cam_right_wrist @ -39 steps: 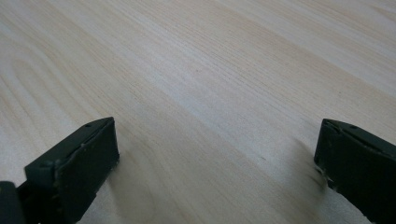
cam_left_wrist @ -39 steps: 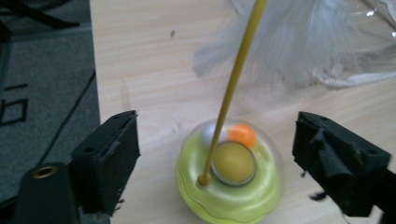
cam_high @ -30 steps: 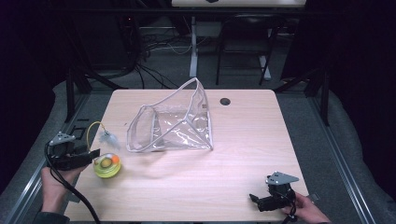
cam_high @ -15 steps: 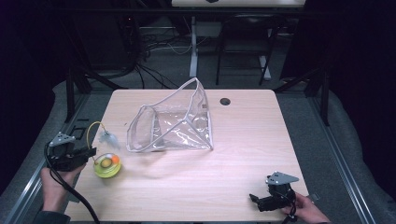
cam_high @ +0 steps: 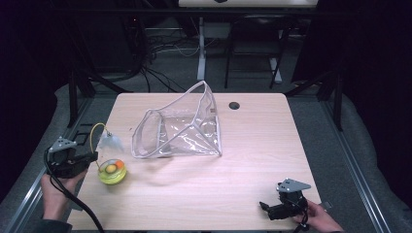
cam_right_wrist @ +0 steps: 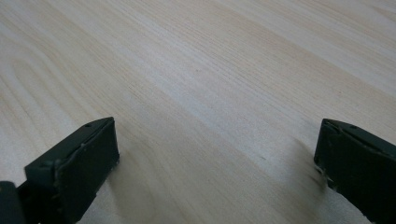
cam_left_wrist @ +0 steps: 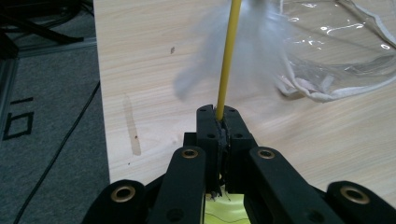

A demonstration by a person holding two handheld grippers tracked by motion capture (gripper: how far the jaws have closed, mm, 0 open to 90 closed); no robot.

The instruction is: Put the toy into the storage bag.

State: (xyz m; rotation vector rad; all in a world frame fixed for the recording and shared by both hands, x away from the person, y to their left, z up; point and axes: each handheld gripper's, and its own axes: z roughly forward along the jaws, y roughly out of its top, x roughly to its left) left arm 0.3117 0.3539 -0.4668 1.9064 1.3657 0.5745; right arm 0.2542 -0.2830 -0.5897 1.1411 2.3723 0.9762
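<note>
A yellow-green round toy base point(cam_high: 112, 171) sits near the table's left edge with an orange piece on top. A thin yellow rod point(cam_high: 94, 128) arches up from it to a white fluffy tuft point(cam_high: 111, 141). My left gripper point(cam_high: 92, 156) is beside the base, shut on the yellow rod point(cam_left_wrist: 226, 56) at the jaw tips point(cam_left_wrist: 223, 114). The tuft point(cam_left_wrist: 210, 70) looks blurred beyond them. A clear plastic bag point(cam_high: 180, 128) with white trim lies open mid-table, and its rim point(cam_left_wrist: 336, 51) is just past the tuft. My right gripper point(cam_high: 265, 206) rests at the front right, open over bare wood point(cam_right_wrist: 217, 154).
The light wooden table point(cam_high: 252, 145) has a small black round cap point(cam_high: 234, 105) at its back. Dark floor, cables and metal frame rails surround the table. In the left gripper view the table's edge is close, with grey carpet point(cam_left_wrist: 46, 116) beside it.
My left gripper has edged slightly toward the table's left side with the rod still in it. The right gripper and the bag have not moved.
</note>
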